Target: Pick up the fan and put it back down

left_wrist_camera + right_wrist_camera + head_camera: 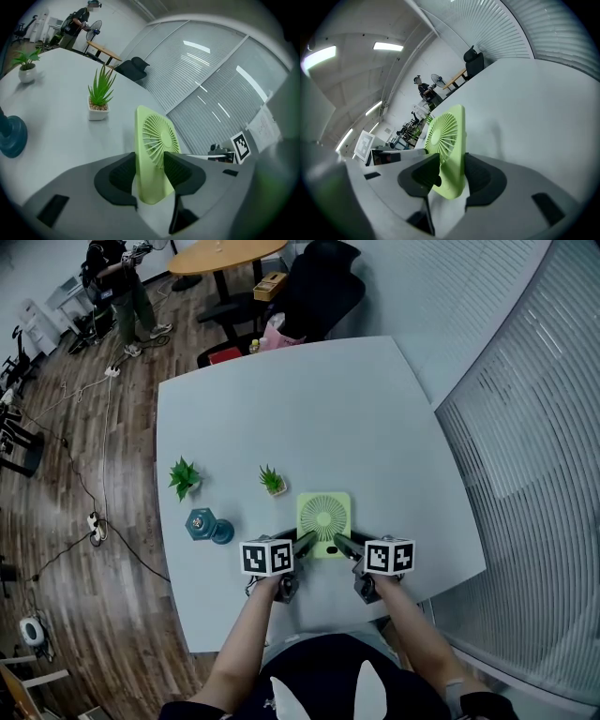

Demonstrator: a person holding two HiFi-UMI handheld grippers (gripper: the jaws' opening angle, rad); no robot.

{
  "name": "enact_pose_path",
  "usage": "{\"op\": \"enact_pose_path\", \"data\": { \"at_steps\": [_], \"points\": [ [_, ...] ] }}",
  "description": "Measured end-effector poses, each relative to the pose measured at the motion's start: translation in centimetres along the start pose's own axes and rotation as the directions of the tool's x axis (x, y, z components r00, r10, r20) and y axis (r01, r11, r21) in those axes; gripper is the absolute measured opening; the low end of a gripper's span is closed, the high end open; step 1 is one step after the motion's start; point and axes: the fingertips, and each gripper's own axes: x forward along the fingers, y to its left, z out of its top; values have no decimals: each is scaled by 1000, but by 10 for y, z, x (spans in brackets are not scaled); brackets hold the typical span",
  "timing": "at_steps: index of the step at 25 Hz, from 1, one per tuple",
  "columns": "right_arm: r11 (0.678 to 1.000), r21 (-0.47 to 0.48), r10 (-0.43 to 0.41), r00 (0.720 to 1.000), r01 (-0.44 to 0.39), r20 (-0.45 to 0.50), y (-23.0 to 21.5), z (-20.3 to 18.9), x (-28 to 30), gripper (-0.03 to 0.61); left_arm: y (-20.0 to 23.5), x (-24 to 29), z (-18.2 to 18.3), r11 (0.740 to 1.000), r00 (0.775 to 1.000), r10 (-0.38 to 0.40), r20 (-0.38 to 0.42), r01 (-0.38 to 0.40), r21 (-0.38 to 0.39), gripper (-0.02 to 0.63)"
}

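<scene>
A light green square fan (324,518) stands upright between both grippers, near the front edge of the white table (309,399). My left gripper (305,542) is shut on its lower left corner. In the left gripper view the fan (157,140) sits edge-on between the dark pads of the left gripper (145,171), which press on both its faces. My right gripper (342,545) is shut on the lower right corner. The right gripper view shows the fan (445,136) clamped in the right gripper (452,176), with a soft shadow on the table beside it.
Two small potted plants (185,476) (273,481) and a teal dumbbell-shaped object (208,526) stand left of the fan. A black office chair (314,287) is beyond the far table edge. Slatted blinds (525,427) run along the right. A person (122,287) stands far back.
</scene>
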Motion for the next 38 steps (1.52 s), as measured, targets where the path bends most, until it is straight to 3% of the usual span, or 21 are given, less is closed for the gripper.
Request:
{"op": "enact_pose_path", "data": {
  "at_steps": [13, 38],
  "points": [
    [999, -39, 20, 998, -17, 54, 31, 8, -36, 166, -36, -32, 10, 999, 998, -42, 57, 42, 2, 196],
    [993, -97, 78, 992, -68, 100, 77, -17, -92, 163, -82, -90, -18, 997, 990, -52, 134, 60, -55, 187]
  ]
}}
